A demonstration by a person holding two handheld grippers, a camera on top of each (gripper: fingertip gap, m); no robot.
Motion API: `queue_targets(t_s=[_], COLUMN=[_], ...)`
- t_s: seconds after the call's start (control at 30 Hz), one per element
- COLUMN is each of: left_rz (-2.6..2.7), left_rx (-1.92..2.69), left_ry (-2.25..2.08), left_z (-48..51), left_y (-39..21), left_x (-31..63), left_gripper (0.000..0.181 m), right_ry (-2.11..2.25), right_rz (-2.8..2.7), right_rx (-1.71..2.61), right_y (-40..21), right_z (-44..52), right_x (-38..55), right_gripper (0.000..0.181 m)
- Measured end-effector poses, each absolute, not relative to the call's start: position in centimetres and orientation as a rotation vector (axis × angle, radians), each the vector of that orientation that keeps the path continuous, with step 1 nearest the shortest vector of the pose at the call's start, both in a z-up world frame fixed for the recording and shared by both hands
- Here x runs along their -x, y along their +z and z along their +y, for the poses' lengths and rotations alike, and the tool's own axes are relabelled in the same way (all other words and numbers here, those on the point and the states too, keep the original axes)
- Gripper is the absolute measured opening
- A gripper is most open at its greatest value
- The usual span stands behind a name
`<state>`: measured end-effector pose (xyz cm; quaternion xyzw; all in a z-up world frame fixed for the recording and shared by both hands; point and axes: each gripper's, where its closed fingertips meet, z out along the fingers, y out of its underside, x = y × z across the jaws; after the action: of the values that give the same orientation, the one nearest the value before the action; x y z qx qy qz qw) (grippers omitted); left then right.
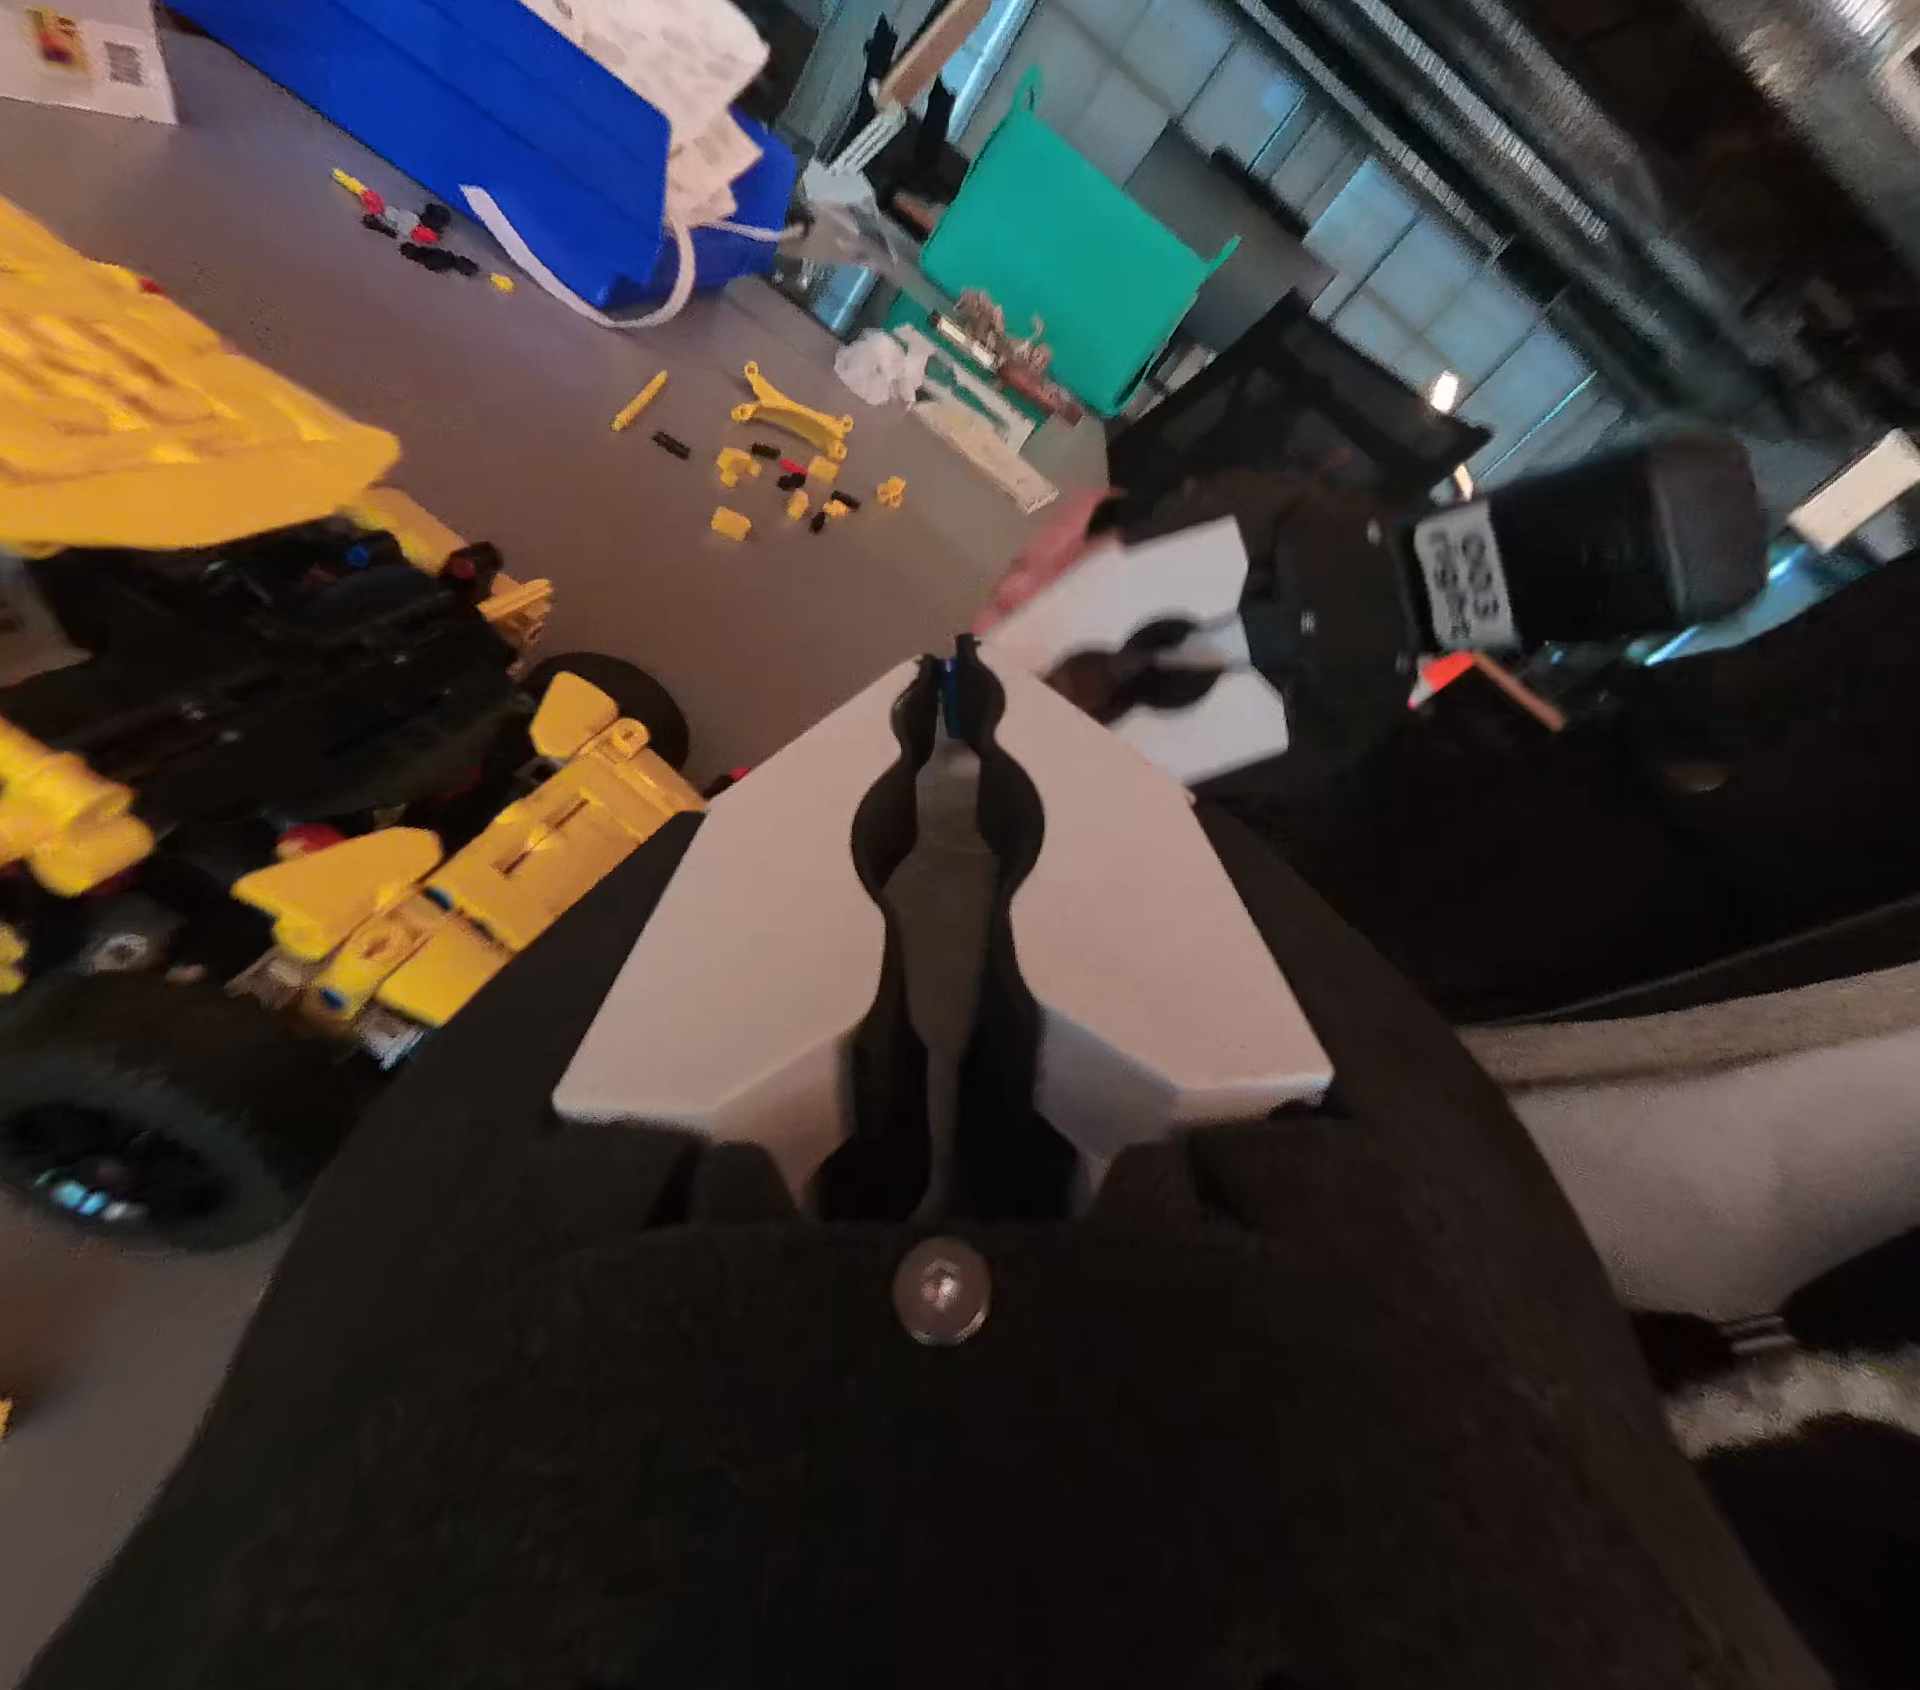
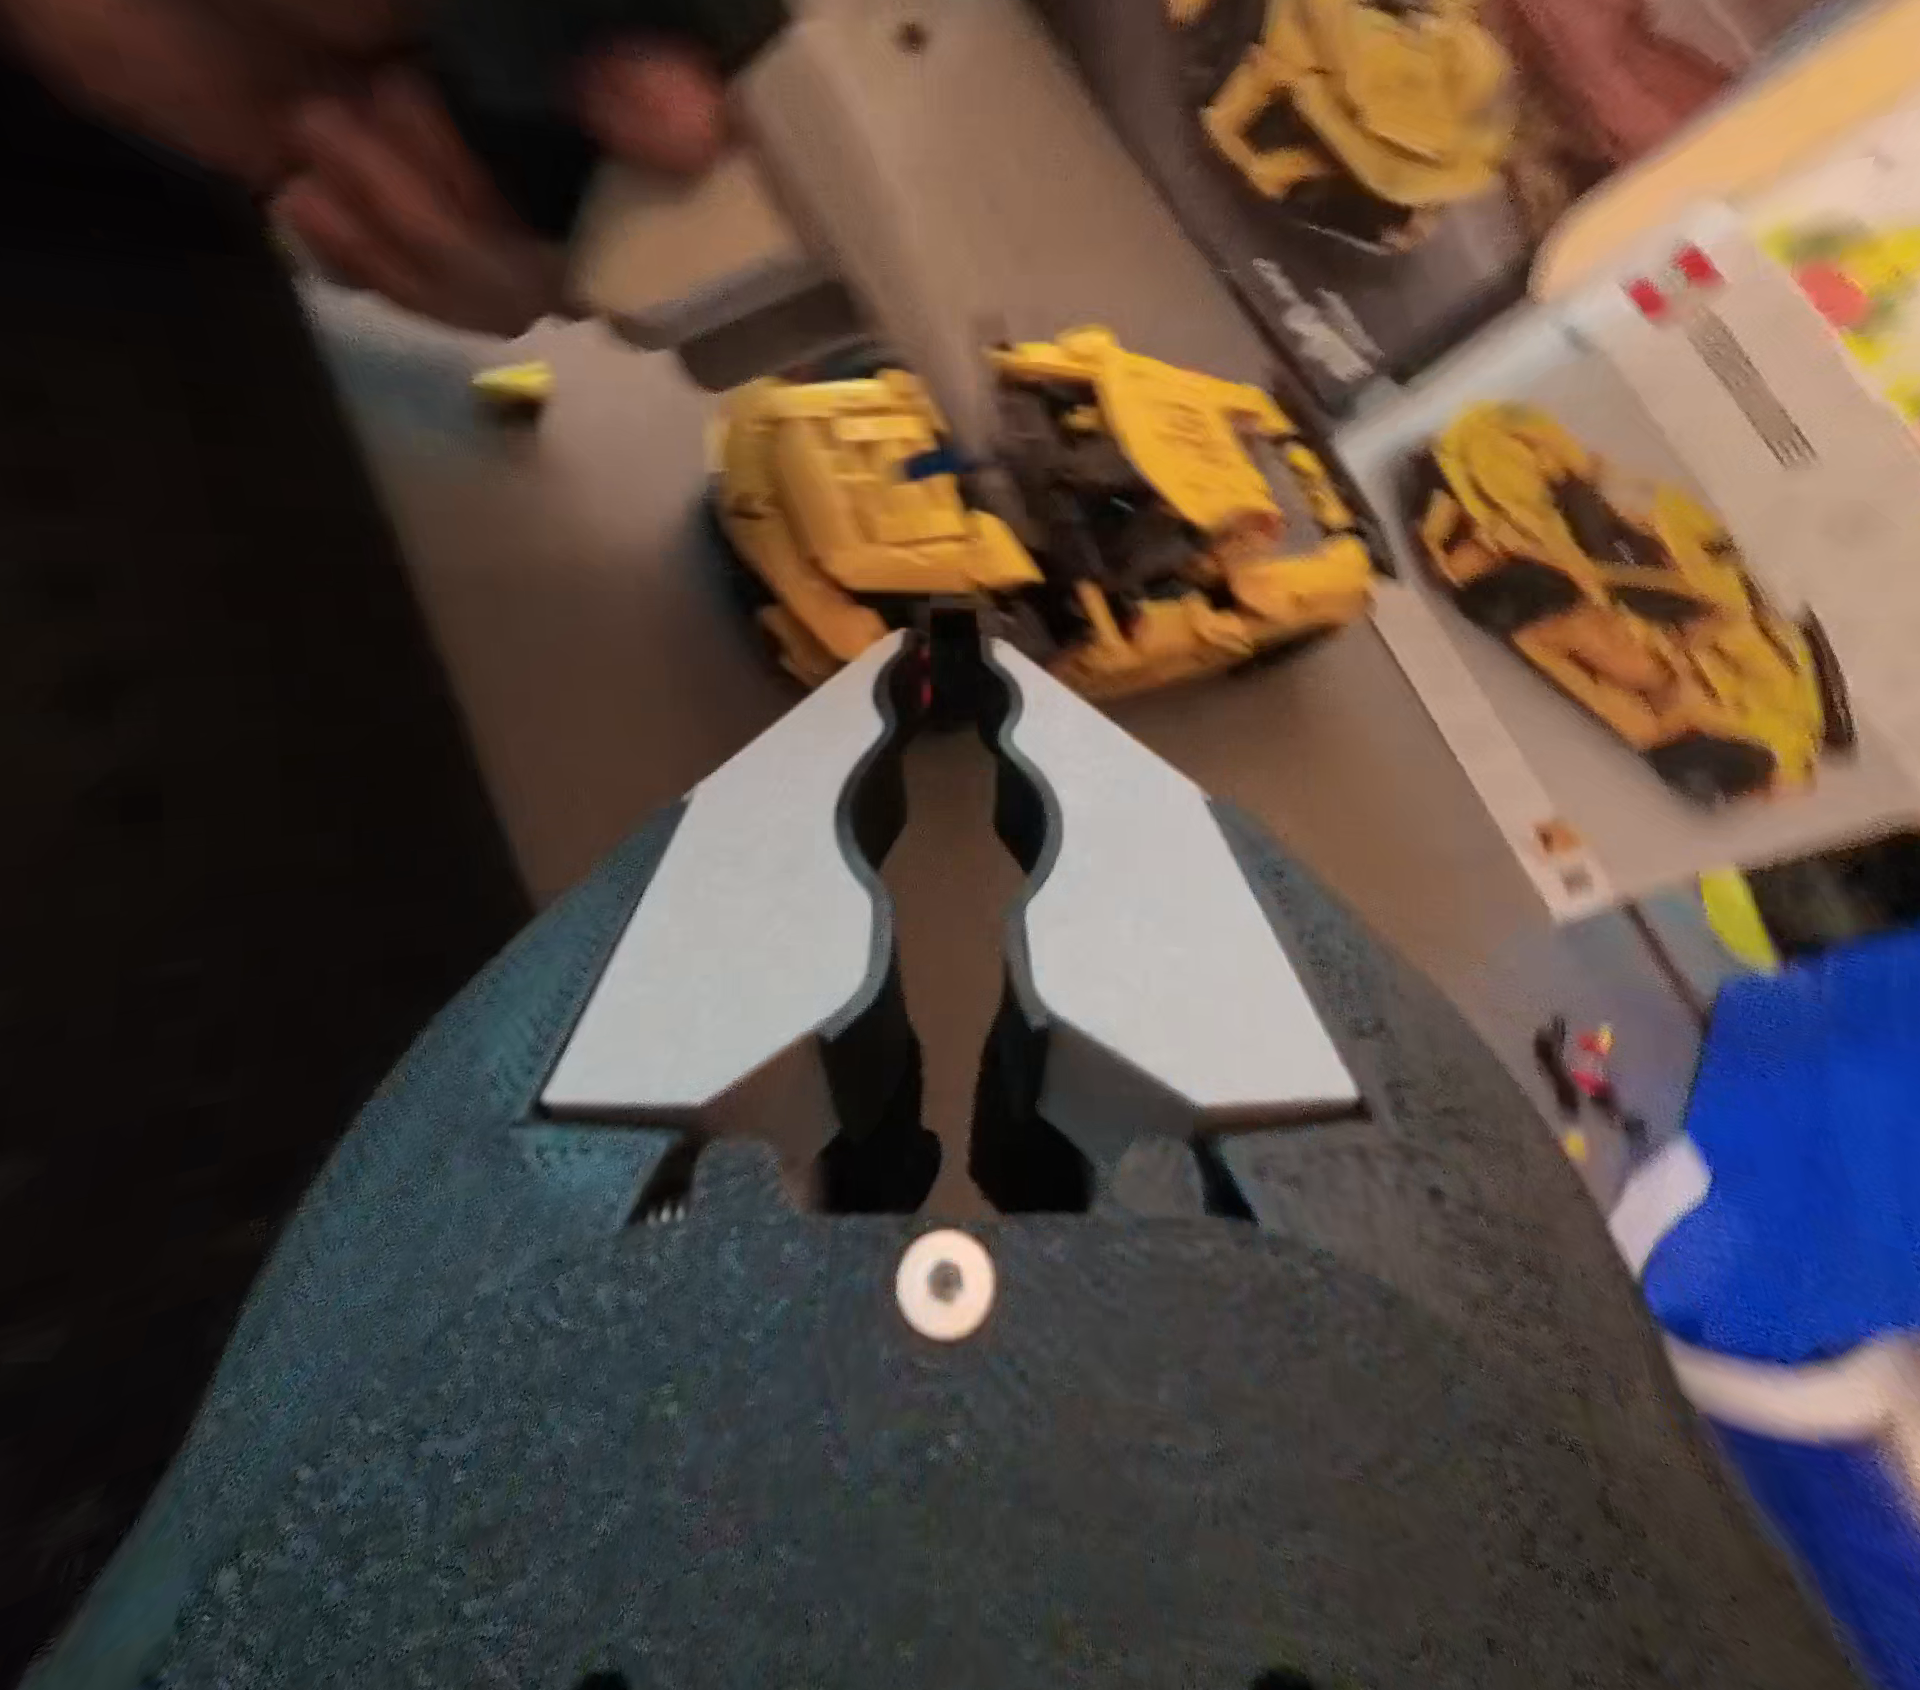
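Note:
My left gripper (image 1: 951, 679) is shut on a small blue piece (image 1: 949, 690) pinched at its fingertips, raised above the grey table (image 1: 623, 601). A yellow and black brick-built car (image 1: 312, 809) stands just to its left. In the right wrist view the left gripper (image 2: 961, 435) reaches down over the car (image 2: 1039, 539) with the blue piece (image 2: 940, 464) at its tip, held by a hand (image 2: 312, 82). My right gripper (image 2: 948, 658) is nearly closed on a small black piece with a red bit (image 2: 940, 674), just in front of the car. The right gripper also shows in the left wrist view (image 1: 1143, 653).
Loose yellow and black pieces (image 1: 790, 466) and a cluster of red and black ones (image 1: 416, 232) lie on the table. A blue bag (image 1: 416, 40) and a green bag (image 1: 1060, 258) stand behind. The car's box (image 2: 1299, 30) and an instruction booklet (image 2: 1621, 560) lie right of the car. My two grippers' fingertips are within a few centimetres of each other.

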<state>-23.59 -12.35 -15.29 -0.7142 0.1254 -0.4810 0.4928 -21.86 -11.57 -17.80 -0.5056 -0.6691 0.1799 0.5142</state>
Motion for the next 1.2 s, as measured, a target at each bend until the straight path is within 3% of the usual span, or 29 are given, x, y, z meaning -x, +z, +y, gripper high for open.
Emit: queue_targets(t_s=[0.2,0.37,0.6,0.83,0.93,1.2], left_rz=[0.625,0.978,1.172,1.126,1.098,0.937], left_rx=[2.045,2.282,2.476,2.482,2.462,1.984], left_ry=[-0.917,-0.644,-0.602,-0.690,-0.708,-1.282], left_z=[-8.5,0.0,6.8,7.5,7.4,-2.8], left_y=[-17.5,-19.9,-24.5,-25.8,-24.7,-13.1], left_x=[16.9,11.2,6.2,4.7,4.9,6.9], left_gripper=[0.003,0.003,0.003,0.005,0.027,0.029], right_ry=[0.830,1.005,1.059,1.121,1.110,0.600], right_rz=[-0.834,-0.429,-0.487,-0.462,-0.436,-0.753], right_rx=[1.509,1.506,1.467,1.491,1.510,1.535], right_y=[-12.8,-12.8,-12.3,-12.8,-13.0,-14.4], right_z=[-5.3,-5.3,-6.2,-6.1,-5.7,-5.8], right_x=[10.8,2.9,2.5,1.6,1.2,3.6], right_gripper=[0.009,0.008,0.008,0.008,0.008,0.008])
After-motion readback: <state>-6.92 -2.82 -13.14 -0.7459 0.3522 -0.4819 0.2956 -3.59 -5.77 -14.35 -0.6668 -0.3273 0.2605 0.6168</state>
